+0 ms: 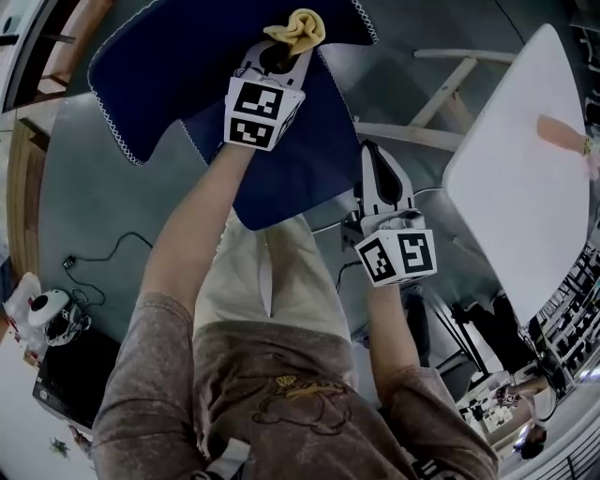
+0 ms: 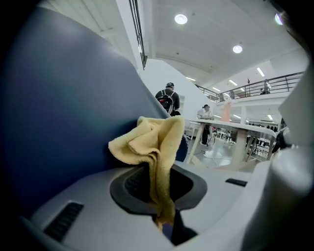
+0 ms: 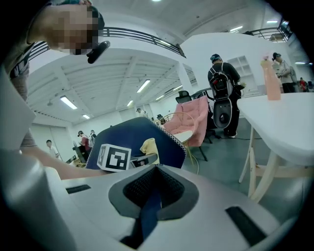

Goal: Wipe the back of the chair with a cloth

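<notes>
While your left tongs (image 2: 156,169) stay out of the way of nothing else, note that they are clenched on the yellow cloth (image 2: 153,139), its soft terry wad bunching above the tips. Your right tongs (image 3: 154,169) are closed on nothing I can make out, and they hang low beside the seat, well apart from the work.

In the left gripper view, the navy chair back (image 2: 64,108) rises just to the left of the cloth. The wad appears to rest against it, though contact isn't certain. From your head view the cloth (image 1: 293,28) sits at the far edge of that curved, smooth panel (image 1: 141,84). The panel's white-stitched rim runs off to your left, so I'd judge the stroke should follow that long edge, led by your left hand, which is nearer.

The white worktop (image 1: 516,187) stands off to your right.
</notes>
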Available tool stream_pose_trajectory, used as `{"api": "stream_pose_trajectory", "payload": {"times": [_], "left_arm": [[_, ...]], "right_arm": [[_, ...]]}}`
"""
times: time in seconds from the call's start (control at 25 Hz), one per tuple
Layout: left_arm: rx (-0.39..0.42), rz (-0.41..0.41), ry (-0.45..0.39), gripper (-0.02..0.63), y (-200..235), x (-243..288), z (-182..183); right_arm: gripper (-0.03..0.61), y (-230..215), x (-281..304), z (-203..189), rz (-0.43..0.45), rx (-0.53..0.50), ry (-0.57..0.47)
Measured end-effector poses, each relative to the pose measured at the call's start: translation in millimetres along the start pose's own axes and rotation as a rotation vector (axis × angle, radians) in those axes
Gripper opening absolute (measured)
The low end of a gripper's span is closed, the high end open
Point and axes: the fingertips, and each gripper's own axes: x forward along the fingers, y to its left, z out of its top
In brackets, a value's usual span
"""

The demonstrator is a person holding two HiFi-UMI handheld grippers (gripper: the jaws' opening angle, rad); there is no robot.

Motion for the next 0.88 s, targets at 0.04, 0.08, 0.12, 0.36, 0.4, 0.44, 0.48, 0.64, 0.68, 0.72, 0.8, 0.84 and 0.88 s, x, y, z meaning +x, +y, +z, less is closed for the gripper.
{"api": "stream_pose_trajectory", "payload": {"times": [0.04,0.08,0.12,0.36,0.4,0.44,0.48,0.64,0.68,0.72,0.8,0.84,0.88], "left_arm": [[-0.005,-0.014,-0.002,0.057,-5.9,6.9,1.7],[-0.007,-0.027,-0.001,0.057,-11.6,13.2,2.6],[-0.006,-0.040,0.003,0.057,-17.4,19.0,2.8],[-0.032,-0.128,0.004,0.057,-44.3,45.2,6.2],[-0.044,-0.142,-0.001,0.057,-46.5,46.5,6.8],[-0.050,-0.161,-0.004,0.057,-49.9,46.2,6.7],[-0.047,-0.186,-0.006,0.057,-55.0,44.9,6.5],[-0.034,-0.283,-0.027,0.057,-72.8,33.8,9.1],[-0.032,-0.282,-0.035,0.057,-72.6,30.0,9.1],[-0.031,-0.269,-0.044,0.057,-70.2,25.5,8.2],[-0.036,-0.212,-0.061,0.057,-59.1,12.8,4.0],[-0.043,-0.179,-0.065,0.057,-51.7,4.0,0.4],[-0.051,-0.149,-0.064,0.057,-44.6,-6.3,-3.9]], "right_arm": [[0.026,-1.6,-1.7,0.0,-0.005,0.002,0.000],[0.025,-3.3,-3.1,0.1,-0.008,0.004,0.001],[0.025,-4.8,-4.3,0.0,-0.012,0.005,0.001],[0.026,-13.8,-5.6,-4.5,-0.028,0.009,0.006],[0.025,-14.4,-4.6,-5.4,-0.027,0.010,0.007],[0.026,-14.4,-3.8,-6.3,-0.026,0.009,0.009],[0.026,-13.7,-3.0,-7.2,-0.024,0.009,0.010],[0.025,-9.2,3.1,-7.1,-0.016,0.006,0.013],[0.025,-8.8,4.7,-6.6,-0.014,0.005,0.012],[0.025,-8.8,6.3,-6.4,-0.012,0.003,0.010],[0.025,-8.2,10.0,-6.5,-0.005,0.001,0.008],[0.025,-6.7,12.4,-6.8,0.000,0.000,0.007],[0.025,-4.6,14.7,-7.2,0.006,0.000,0.006]]}}
